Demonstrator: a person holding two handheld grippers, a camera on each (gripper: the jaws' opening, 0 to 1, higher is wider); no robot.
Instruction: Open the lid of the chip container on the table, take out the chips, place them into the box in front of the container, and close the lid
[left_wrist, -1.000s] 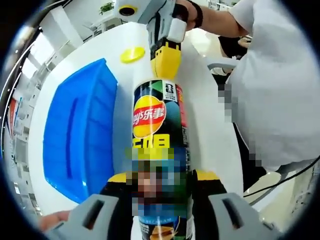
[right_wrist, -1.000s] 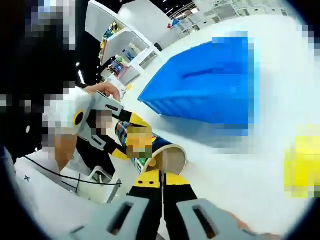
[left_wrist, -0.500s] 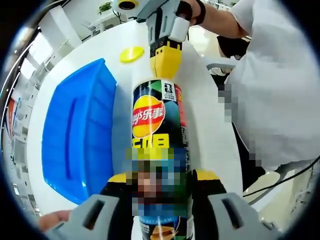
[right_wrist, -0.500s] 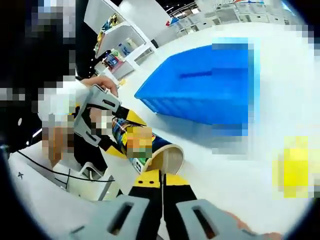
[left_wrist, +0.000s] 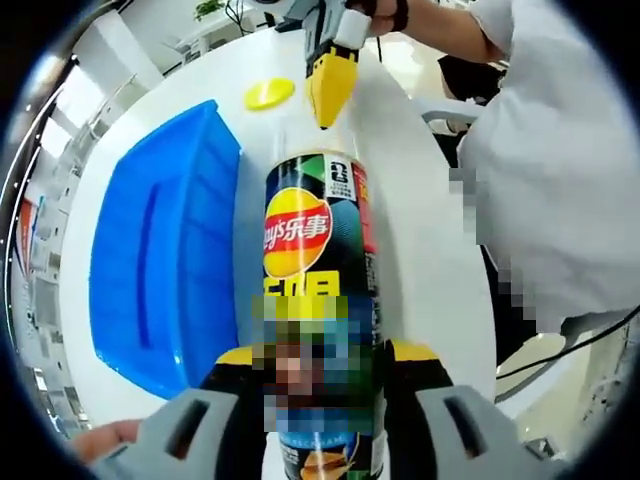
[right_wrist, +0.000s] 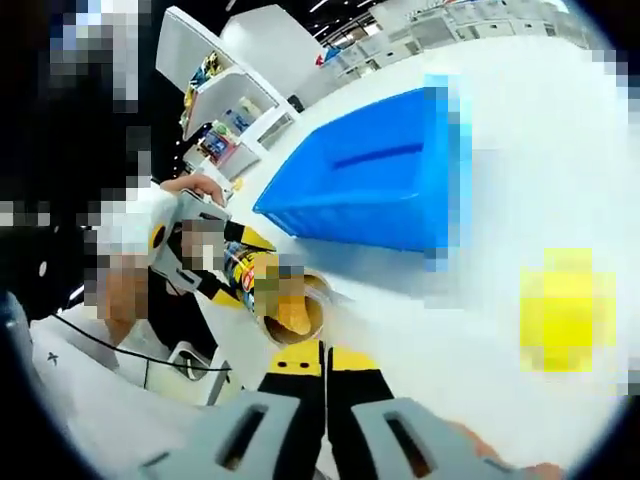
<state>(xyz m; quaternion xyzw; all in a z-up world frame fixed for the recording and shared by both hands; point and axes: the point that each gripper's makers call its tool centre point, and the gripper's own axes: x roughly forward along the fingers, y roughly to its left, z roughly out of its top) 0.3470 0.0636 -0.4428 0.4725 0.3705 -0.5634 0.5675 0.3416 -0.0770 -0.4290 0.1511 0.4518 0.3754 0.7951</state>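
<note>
Chip container (left_wrist: 315, 260) clamped in left tool (left_wrist: 318, 400), right tool (left_wrist: 330, 85) just beyond its mouth

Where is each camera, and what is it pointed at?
Left gripper view: rides the left tongs, looking along the can they clamp, toward the right tongs; a white sleeve shows.
Right gripper view: rides the shut right tongs, facing the can's open mouth.
Shared: can, blue box, yellow lid, white table.
</note>
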